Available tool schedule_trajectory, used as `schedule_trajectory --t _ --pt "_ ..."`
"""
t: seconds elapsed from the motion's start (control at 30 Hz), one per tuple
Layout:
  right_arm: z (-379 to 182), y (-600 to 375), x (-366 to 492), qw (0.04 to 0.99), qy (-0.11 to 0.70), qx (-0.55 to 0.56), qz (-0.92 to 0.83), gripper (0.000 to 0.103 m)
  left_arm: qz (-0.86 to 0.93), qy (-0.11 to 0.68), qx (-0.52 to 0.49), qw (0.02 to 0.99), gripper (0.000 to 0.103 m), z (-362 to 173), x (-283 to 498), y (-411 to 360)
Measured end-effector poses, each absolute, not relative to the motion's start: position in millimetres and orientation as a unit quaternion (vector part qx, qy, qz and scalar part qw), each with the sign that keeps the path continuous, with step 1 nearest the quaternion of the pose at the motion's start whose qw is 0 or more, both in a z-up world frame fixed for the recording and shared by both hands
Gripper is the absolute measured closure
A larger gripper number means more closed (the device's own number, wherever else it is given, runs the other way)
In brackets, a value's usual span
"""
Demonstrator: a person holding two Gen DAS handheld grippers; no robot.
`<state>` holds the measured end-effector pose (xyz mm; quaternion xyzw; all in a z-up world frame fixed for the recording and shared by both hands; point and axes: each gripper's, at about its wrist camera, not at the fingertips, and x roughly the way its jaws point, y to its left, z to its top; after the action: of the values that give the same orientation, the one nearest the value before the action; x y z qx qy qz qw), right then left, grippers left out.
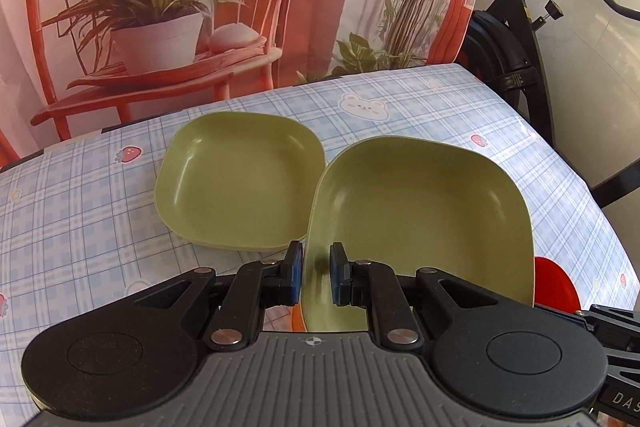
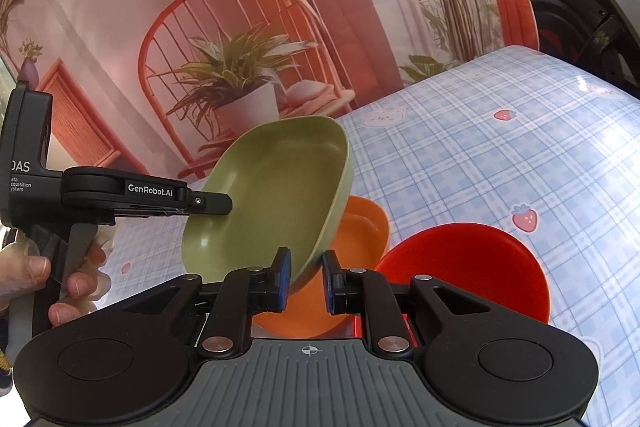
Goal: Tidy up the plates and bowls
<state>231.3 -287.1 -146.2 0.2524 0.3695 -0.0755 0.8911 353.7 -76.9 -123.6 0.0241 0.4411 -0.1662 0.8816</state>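
The left tool [image 1: 313, 273] is clamping the near rim of the raised green plate [image 1: 420, 211]; the right tool [image 2: 305, 281] is opening, empty. Recommended: lower squarely onto the second green plate [image 1: 240, 179] lying beyond on the tabletop [image 1: 80, 207].

Each gripper [image 1: 316, 277] is matte black with a ribbed grey base plate bearing a small crosshair mark, two round black discs, silver rivets on the linkage arms and blue pads on the fingers [image 2: 284, 279]. The left gripper [image 2: 224, 205], seen sideways, carries white "GenRobot.AI" and "DAS" lettering
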Motion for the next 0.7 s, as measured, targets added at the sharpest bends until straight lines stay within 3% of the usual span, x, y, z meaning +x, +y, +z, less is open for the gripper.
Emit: schedule_trajectory --t 0.7 --pt "-163.8 -280.4 236.1 0.880 0.405 0.238 -0.071 0.086 -0.161 0.451 0.098 0.873 0.087 -150.7 351.8 -85.4"
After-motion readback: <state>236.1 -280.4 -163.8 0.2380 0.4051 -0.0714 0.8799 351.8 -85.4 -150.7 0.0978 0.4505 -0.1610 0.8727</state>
